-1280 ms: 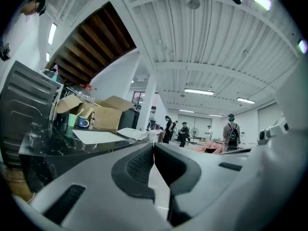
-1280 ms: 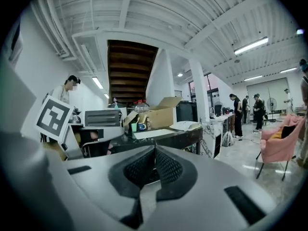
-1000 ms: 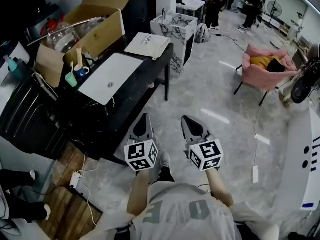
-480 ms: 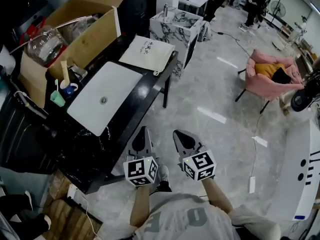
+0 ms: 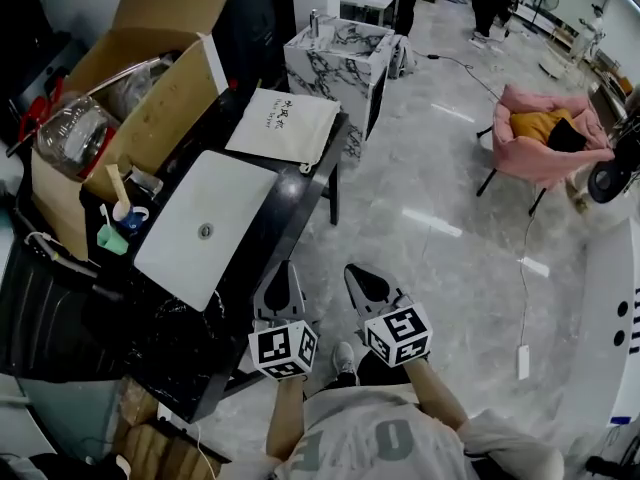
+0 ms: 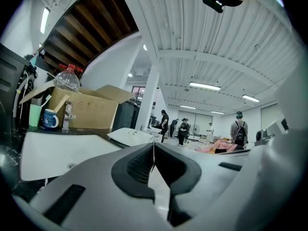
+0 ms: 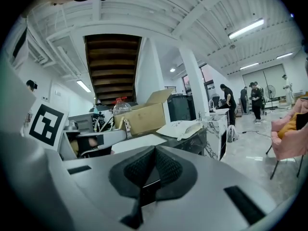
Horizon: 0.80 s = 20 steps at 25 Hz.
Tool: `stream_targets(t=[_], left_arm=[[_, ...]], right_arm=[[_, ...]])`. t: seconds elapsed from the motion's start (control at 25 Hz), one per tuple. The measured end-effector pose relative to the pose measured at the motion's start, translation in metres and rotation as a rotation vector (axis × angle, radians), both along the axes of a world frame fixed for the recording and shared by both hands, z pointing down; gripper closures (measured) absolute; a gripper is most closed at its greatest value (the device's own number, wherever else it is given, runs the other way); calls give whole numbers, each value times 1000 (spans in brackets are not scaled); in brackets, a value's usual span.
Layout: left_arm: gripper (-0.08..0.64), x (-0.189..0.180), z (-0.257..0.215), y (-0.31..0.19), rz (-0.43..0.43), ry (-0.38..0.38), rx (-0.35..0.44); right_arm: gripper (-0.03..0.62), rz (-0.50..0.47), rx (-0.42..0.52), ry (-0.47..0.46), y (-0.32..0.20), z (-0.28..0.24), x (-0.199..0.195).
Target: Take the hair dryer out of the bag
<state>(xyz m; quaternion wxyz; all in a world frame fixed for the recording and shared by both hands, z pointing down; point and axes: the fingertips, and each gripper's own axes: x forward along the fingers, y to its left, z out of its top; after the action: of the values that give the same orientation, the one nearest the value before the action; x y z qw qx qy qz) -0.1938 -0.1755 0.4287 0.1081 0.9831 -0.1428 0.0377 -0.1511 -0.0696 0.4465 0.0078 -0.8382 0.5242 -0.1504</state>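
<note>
Head view: we hold both grippers low in front of the body, just beside the near edge of the black table [image 5: 300,183].

Left gripper [image 5: 284,268]: jaws pressed together, nothing between the pads.

Right gripper [image 5: 353,271]: jaws likewise together, empty. Both point roughly level, toward the table.

White bag [image 5: 283,125]: lies flat at the table's far end, well apart from both grippers, untouched.

Hair dryer: not visible in any view. We cannot tell whether it sits inside the bag.

White panel [image 5: 205,226]: lies on the table between the bag and the grippers.

Cardboard box [image 5: 150,98]: stands open at the table's left side, with a clear red-capped bottle [image 5: 70,133] at its near end.
</note>
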Motion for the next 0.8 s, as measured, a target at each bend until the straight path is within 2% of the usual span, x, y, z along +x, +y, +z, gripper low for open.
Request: stream_targets(t=[0.24, 0.8], left_arm=[[529, -1, -4, 2, -4, 7, 17], [529, 6, -7, -4, -14, 7, 26]], right_arm=[[561, 27, 3, 49, -1, -7, 13], [561, 61, 26, 46, 1, -13, 33]])
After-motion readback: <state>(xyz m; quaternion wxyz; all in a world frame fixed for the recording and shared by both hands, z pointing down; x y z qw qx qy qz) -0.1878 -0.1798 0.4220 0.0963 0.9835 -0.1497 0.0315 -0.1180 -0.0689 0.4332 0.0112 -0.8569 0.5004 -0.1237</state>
